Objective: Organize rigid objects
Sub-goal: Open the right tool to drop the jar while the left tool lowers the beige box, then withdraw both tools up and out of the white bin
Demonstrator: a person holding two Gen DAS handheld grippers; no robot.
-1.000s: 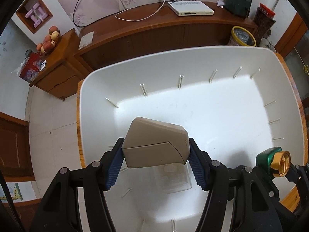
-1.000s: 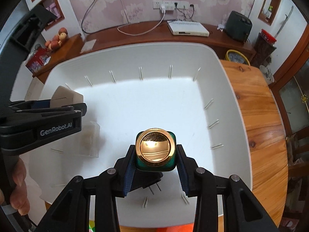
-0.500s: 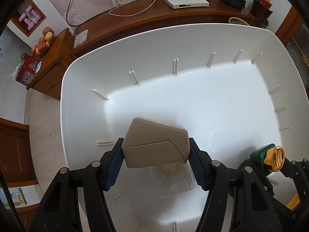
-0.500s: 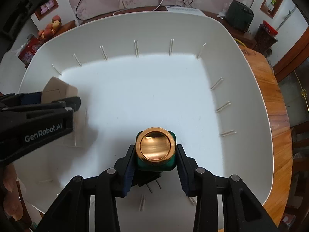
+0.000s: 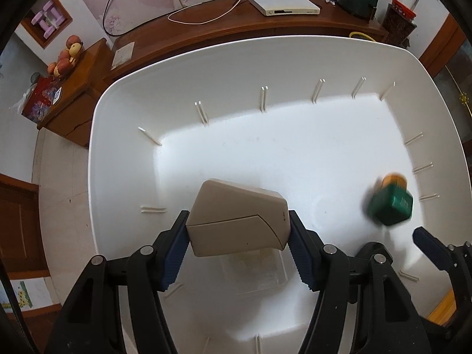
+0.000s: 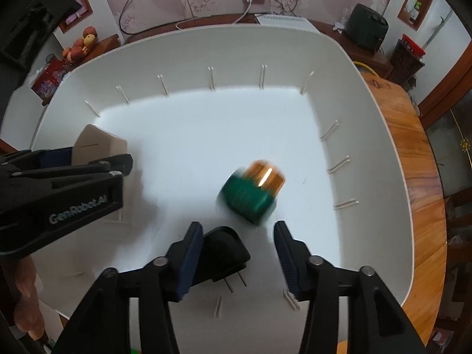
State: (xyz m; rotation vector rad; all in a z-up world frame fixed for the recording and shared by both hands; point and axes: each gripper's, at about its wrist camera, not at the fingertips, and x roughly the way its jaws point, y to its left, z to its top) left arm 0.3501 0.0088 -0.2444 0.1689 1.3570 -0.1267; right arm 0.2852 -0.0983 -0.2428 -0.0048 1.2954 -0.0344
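Observation:
My left gripper (image 5: pixel 238 237) is shut on a beige box (image 5: pixel 236 222) and holds it above the floor of a large white bin (image 5: pixel 183 56); the box also shows in the right wrist view (image 6: pixel 98 144). My right gripper (image 6: pixel 239 253) is open and empty. A green bottle with a gold cap (image 6: pixel 253 192) is blurred inside the bin just ahead of its fingers, and shows at the right of the left wrist view (image 5: pixel 391 203). A black plug adapter (image 6: pixel 224 255) lies on the bin floor by the right gripper's left finger.
A clear plastic piece (image 5: pixel 253 271) lies on the bin floor under the beige box. The bin (image 6: pixel 380 135) sits on a wooden table (image 6: pixel 421 159). A wooden sideboard (image 5: pixel 224 32) with a white set-top box (image 5: pixel 284 4) stands behind.
My right gripper has opened and let go of the green bottle, which has dropped into the bin and is still blurred. My left gripper still holds the beige box.

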